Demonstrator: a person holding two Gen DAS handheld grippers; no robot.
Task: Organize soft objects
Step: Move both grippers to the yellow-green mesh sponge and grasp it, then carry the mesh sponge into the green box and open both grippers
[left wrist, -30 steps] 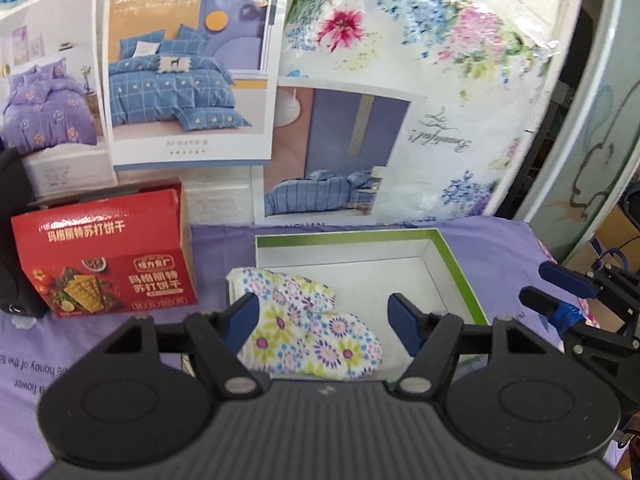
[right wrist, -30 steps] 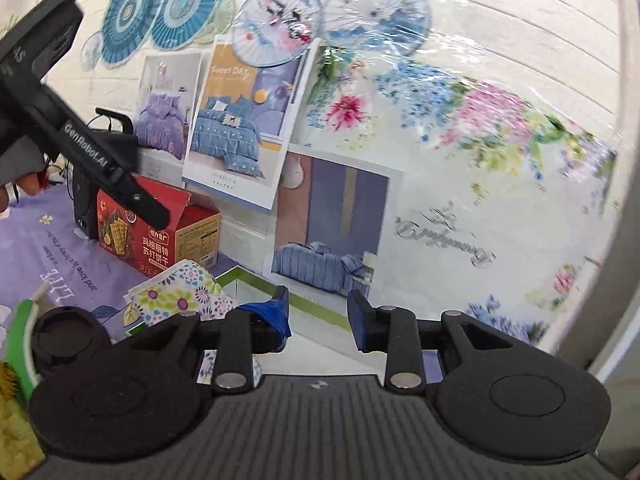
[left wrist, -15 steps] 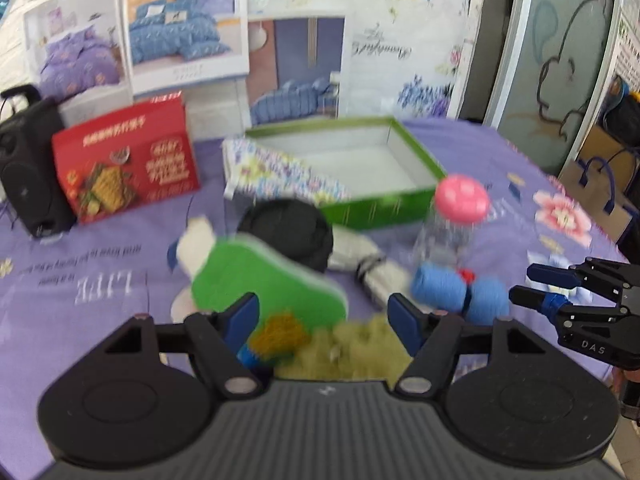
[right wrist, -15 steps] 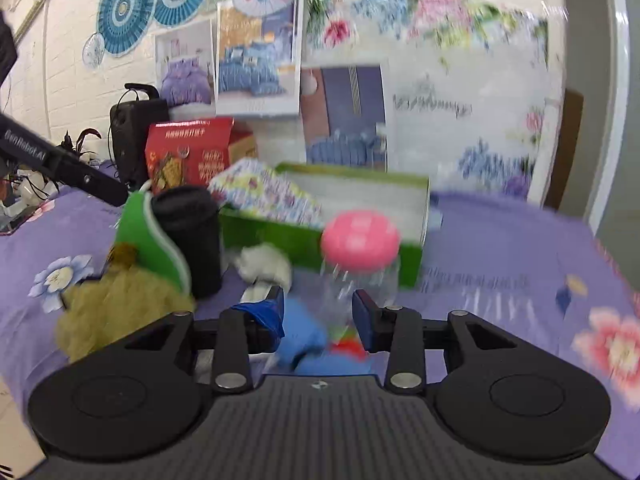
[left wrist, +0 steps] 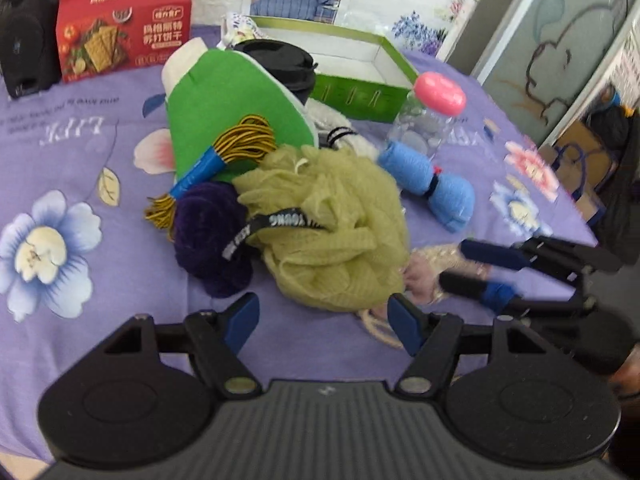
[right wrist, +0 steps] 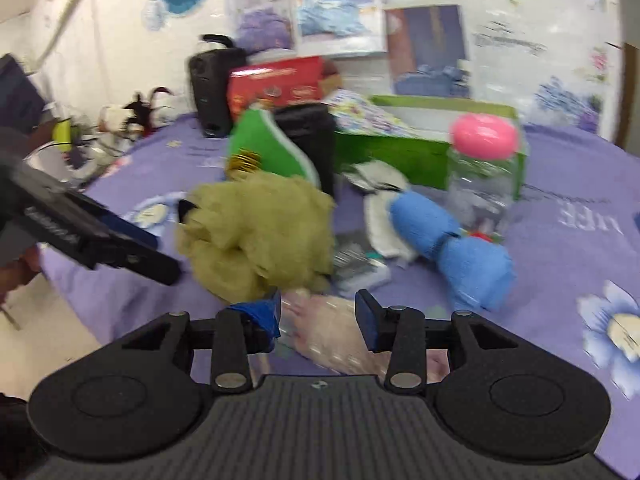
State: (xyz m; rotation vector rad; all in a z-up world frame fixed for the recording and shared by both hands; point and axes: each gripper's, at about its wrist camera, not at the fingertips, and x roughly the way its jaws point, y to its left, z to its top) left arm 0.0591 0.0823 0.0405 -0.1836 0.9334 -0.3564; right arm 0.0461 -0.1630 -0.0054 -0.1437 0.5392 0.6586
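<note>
The left tool [left wrist: 322,318] stands wide with nothing between its pads, hanging just short of the olive mesh bath pouf [left wrist: 328,224]; a dark purple plush bundle [left wrist: 210,236] lies ahead of it to its left, touching the pouf, and a green mitt-shaped cloth [left wrist: 228,108] with a skein of gold cord [left wrist: 240,140] sits farther ahead. The right tool [right wrist: 318,314] is narrower, its jaws having just been opening; a pinkish netted pouch [right wrist: 336,336] lies between its pads, but blur keeps me from saying whether they touch it; I judge they do not press on it. Ahead of that tool to its right rests a rolled blue towel [right wrist: 452,248], and beyond it a clear jar with a pink lid [right wrist: 482,160]. The green-rimmed box [left wrist: 360,84], far ahead of both tools, holds only a floral cloth [right wrist: 360,116] draped at its near corner; so I judge the sorting barely begun, with nearly all the soft things loose on the purple-clothed surface [left wrist: 80,152].
</note>
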